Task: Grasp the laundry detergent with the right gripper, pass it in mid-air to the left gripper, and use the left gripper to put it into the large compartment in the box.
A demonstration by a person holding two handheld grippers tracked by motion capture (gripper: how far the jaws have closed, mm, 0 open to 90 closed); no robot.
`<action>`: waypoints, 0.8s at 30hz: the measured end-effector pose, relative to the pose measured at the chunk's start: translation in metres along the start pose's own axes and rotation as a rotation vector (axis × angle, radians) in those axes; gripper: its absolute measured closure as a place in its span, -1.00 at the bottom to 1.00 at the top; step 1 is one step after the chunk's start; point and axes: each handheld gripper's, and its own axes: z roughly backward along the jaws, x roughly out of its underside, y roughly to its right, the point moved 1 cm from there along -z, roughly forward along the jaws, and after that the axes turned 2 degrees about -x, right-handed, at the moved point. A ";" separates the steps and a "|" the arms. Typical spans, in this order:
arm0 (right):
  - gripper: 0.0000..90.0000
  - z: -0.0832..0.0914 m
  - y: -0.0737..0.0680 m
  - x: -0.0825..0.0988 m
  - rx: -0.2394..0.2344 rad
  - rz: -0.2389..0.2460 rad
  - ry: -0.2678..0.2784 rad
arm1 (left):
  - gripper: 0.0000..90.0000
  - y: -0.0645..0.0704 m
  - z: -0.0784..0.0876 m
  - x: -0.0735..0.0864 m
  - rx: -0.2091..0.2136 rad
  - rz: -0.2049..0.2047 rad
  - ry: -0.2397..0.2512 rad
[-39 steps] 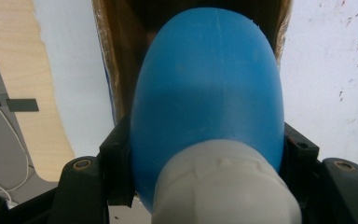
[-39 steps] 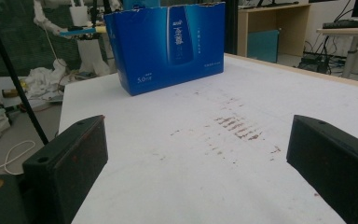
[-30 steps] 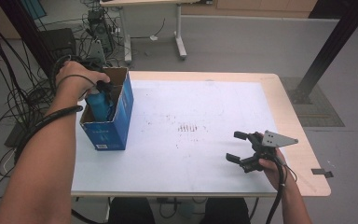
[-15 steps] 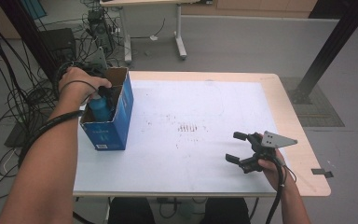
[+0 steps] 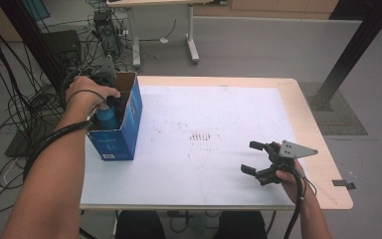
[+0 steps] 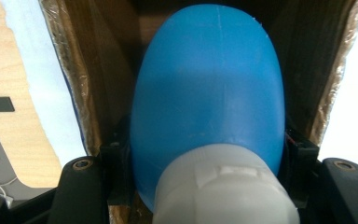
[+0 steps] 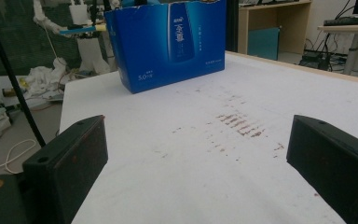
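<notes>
A blue bottle (image 6: 205, 93) with a white cap (image 6: 223, 191) stands inside an open blue cardboard box (image 5: 122, 134) at the table's left edge. My left gripper (image 6: 207, 154) reaches down into the box, and its black jaws press on both sides of the bottle just above the cap. In the high view the person's left hand covers the left gripper (image 5: 112, 102), and the bottle's (image 5: 105, 117) blue top shows beneath it. My right gripper (image 5: 248, 157) rests near the table's front right, open with nothing between its jaws. From the right gripper (image 7: 198, 154) view, the box (image 7: 168, 42) stands far ahead.
A white sheet (image 5: 204, 114) with brown smudges (image 5: 201, 136) covers the wooden table (image 5: 323, 169). Cables and equipment lie on the floor to the left, and another desk (image 5: 189, 30) stands behind. A black post (image 5: 348, 55) rises at the right.
The left hand has shifted slightly over the box while keeping its hold on the bottle. The right gripper has stayed in place.
</notes>
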 end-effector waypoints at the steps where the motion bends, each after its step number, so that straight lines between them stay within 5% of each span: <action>1: -0.90 0.000 0.000 0.000 0.000 0.000 0.000 | -0.17 0.000 -0.001 0.000 0.000 0.001 0.000; 24: -0.90 0.000 -0.001 0.002 0.000 -0.006 -0.002 | -0.17 -0.002 -0.011 -0.002 0.001 0.006 -0.010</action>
